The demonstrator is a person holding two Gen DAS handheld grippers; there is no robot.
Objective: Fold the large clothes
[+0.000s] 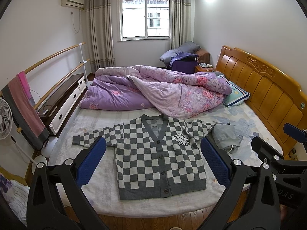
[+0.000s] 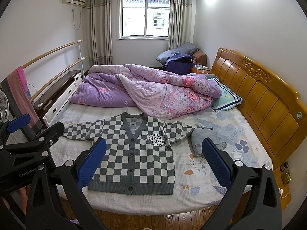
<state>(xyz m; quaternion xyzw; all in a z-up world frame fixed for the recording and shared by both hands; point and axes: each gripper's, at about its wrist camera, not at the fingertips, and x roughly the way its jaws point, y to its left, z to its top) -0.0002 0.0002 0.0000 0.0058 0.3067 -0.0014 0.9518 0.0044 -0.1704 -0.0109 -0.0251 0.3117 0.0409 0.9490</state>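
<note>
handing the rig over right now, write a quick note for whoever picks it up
Left gripper: open, empty, held above the near edge of the bed.
Right gripper: open, empty, beside the left one.
Checked cardigan: lies flat on the bed, front up, buttoned, both sleeves spread out sideways.
Grey garment: bunched by the cardigan's sleeve on the headboard side.
Purple quilt: heaped behind the cardigan, its edge close to the collar.
Done: cardigan laid out.
Left: all folding; no fold made yet.
</note>
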